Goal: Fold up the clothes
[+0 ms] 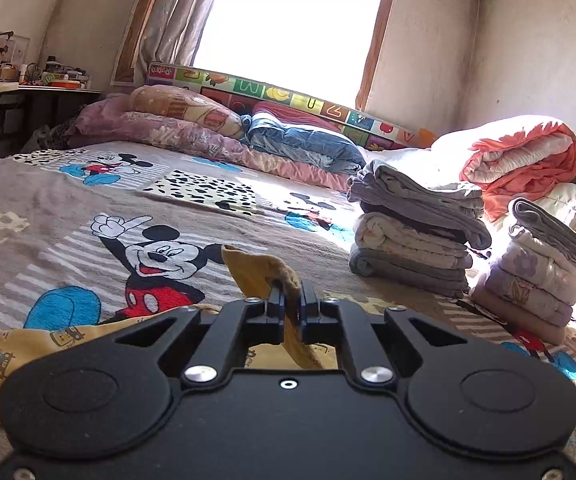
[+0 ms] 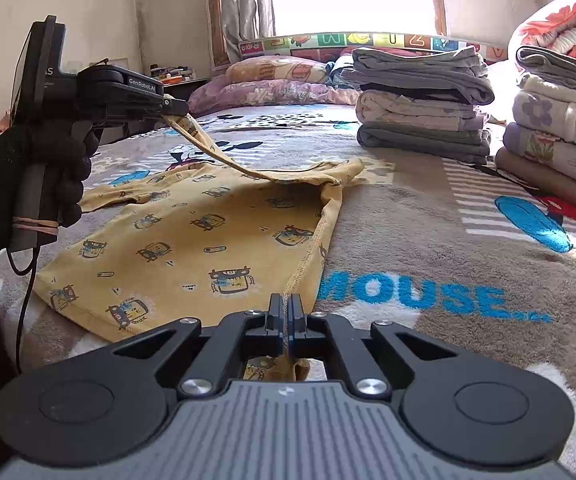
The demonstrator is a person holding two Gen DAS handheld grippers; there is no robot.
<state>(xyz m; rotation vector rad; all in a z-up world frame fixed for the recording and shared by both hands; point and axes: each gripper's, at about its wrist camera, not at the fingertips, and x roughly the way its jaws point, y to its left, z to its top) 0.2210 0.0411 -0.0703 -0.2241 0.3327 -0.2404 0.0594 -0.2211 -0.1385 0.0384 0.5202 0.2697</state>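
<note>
Fingers, left: the left gripper (image 1: 291, 286) is clamped on a bunched yellow fold of the garment, which is seen pinched between the two dark fingers (image 1: 275, 300) and standing up above them toward 12 o'clock. In the right wrist view this same gripper (image 2: 176, 109) is seen at 10 o'clock, held in a dark-gloved hand (image 2: 54, 172), with the cloth edge drawn taut from its tip.
Fingers, right: the right gripper (image 2: 285, 312) is pressed together on the stitched hem of the garment; the blue-edged fingers (image 2: 296, 314) are seen meeting on the cloth, with a yellow scrap visible below them.
Bed cover: a grey-brown fleece blanket printed with cartoon mice and blue lettering (image 2: 427, 240) is spread over the whole bed.
Rolled bedding: a white and coral quilt, rolled up (image 1: 527, 160), is seen at 2 o'clock in the left wrist view.
Garment: a yellow cotton child's garment with small robot prints (image 2: 192, 240) is laid mostly flat on the blanket, from the centre toward 9 o'clock of the right wrist view, one edge lifted off it by the left gripper.
Folded stacks: two piles of folded grey, white and lilac clothes (image 2: 423, 100) are set at 1 to 3 o'clock, well apart from the garment.
</note>
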